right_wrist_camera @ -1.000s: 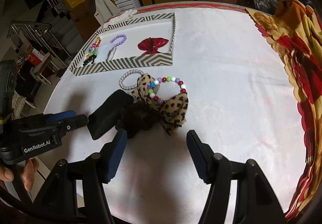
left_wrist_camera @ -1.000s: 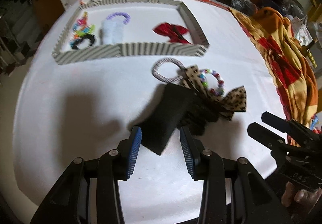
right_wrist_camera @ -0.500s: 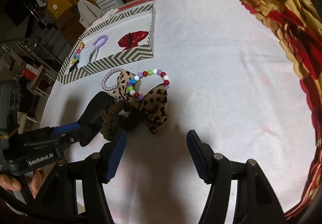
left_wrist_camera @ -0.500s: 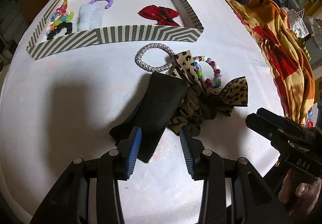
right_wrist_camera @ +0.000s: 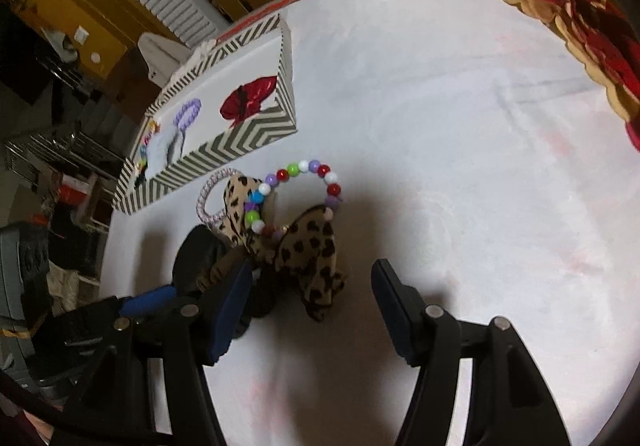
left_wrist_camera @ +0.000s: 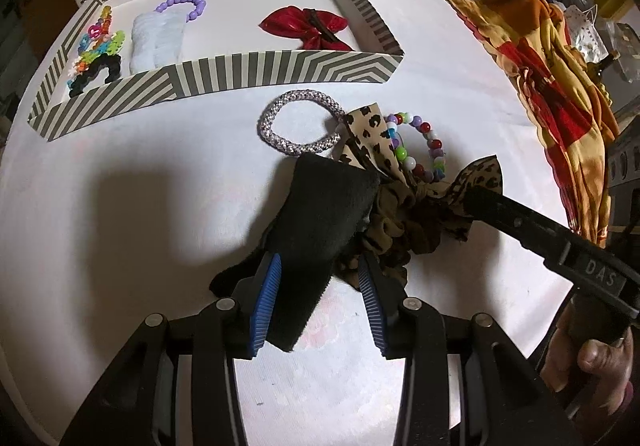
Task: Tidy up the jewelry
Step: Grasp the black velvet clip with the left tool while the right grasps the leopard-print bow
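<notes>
1. My left gripper [left_wrist_camera: 320, 298] is partly open, its blue pads on either side of the black velvet pouch [left_wrist_camera: 320, 221] without clamping it.
2. My right gripper [right_wrist_camera: 312, 298] is wide open and empty, around the leopard bow [right_wrist_camera: 308, 258].
3. The pouch lies on the white tabletop [left_wrist_camera: 120, 213], touching the bow, a brown scrunchie [left_wrist_camera: 392, 230], a beaded bracelet [left_wrist_camera: 420, 145] and a silver ring-shaped band [left_wrist_camera: 296, 123].
4. Behind sits the striped tray [left_wrist_camera: 248, 73], holding a red bow [left_wrist_camera: 312, 27].
</notes>
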`<state>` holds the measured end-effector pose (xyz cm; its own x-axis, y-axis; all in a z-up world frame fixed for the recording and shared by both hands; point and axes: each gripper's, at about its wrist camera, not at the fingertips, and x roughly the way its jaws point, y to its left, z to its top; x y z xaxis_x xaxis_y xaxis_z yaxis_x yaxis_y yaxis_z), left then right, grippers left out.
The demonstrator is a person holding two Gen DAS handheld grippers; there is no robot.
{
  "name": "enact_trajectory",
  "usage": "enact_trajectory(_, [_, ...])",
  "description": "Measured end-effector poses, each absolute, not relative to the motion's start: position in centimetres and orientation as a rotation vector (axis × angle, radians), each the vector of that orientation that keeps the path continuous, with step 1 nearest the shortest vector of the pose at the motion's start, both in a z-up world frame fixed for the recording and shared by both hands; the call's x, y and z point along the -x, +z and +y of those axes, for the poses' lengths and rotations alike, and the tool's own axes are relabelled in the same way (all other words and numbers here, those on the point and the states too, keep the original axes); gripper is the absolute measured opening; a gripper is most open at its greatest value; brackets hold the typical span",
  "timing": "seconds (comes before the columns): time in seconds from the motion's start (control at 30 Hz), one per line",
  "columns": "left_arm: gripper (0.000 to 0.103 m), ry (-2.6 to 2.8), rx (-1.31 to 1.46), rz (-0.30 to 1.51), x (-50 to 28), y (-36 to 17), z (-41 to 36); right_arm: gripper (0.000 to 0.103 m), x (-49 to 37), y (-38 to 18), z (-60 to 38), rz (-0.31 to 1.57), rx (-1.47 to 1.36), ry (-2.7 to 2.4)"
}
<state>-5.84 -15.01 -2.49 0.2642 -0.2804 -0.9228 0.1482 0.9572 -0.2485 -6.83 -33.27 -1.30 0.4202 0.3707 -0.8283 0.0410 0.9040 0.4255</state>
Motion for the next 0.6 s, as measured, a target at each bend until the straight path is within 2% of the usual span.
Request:
enact_trajectory(0.03, [0.046, -0.292, 0.119, 1.270, 5.8, -2.5, -15.0, 0.054, 6.7, -1.7, -33.1, 1.134, -0.421, 0.223])
enact_trajectory(0.07, [0.046, -0.294, 0.115, 1.266, 5.8, -2.5, -15.1, 0.033, 6.6, -1.8, -33.1, 1.137, -0.425, 0.230])
enact_trajectory(0.13, [0.046, -0.300, 0.112, 1.257, 5.9, -2.5, -15.0, 0.012, 6.7, -2.2, -33.0, 1.137, -0.432, 0.249])
enact_trajectory(0.17, [0.046, -0.303, 0.114, 1.253, 6.0, -2.5, -14.9, 0.009, 6.8, -2.2, -33.0, 1.133, -0.429, 0.259])
enact_trajectory(0.2, [0.037, -0.304, 0.124, 1.244, 6.0, -2.4, -14.7, 0.007, 7.1, -1.9, -32.9, 1.119, -0.421, 0.270])
enact_trajectory(0.23, [0.023, -0.301, 0.127, 1.242, 6.0, -2.4, -14.5, 0.006, 7.3, -1.4, -32.9, 1.102, -0.412, 0.280])
enact_trajectory(0.33, [0.015, -0.310, 0.173, 1.249, 5.8, -2.4, -13.8, 0.004, 7.7, -0.1, -33.2, 1.067, -0.396, 0.300])
enact_trajectory(0.6, [0.012, -0.299, 0.171, 1.195, 6.2, -0.5, -13.7, 0.004, 8.0, 3.2, -34.6, 1.004, -0.386, 0.319])
